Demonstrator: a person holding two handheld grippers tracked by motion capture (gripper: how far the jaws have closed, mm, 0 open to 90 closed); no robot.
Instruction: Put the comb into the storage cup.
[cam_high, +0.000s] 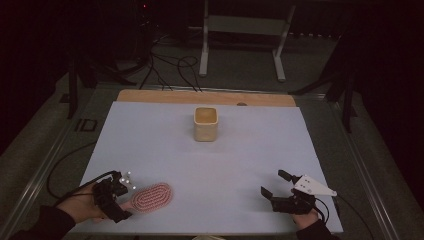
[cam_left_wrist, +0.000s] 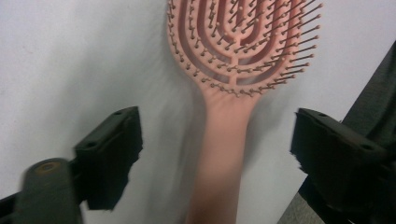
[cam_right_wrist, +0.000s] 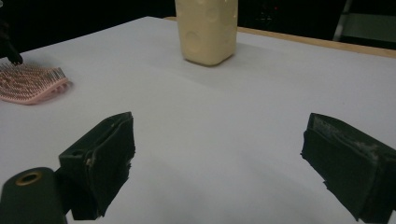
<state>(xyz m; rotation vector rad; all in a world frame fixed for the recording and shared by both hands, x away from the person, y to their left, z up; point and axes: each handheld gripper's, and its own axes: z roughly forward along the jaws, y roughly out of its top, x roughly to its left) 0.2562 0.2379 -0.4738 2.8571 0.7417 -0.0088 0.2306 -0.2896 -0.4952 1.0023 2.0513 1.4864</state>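
A pink hairbrush (cam_high: 152, 196) lies bristles up near the front left of the white table (cam_high: 210, 160). My left gripper (cam_high: 123, 202) is open around its handle. In the left gripper view the handle (cam_left_wrist: 219, 149) runs up between the two black jaws of the left gripper (cam_left_wrist: 217, 128), and neither jaw touches it. My right gripper (cam_high: 273, 182) is open at the front right, just above the table, with nothing between its fingers. The right gripper (cam_right_wrist: 219, 140) faces a cream container (cam_right_wrist: 208, 30), and the brush (cam_right_wrist: 30, 84) lies far to its left.
The cream container (cam_high: 205, 123) stands upright, open-topped, at the back middle of the table. A wooden strip (cam_high: 205, 97) runs along the far edge. Cables (cam_high: 170, 65) and a metal stand (cam_high: 242, 30) are on the floor beyond.
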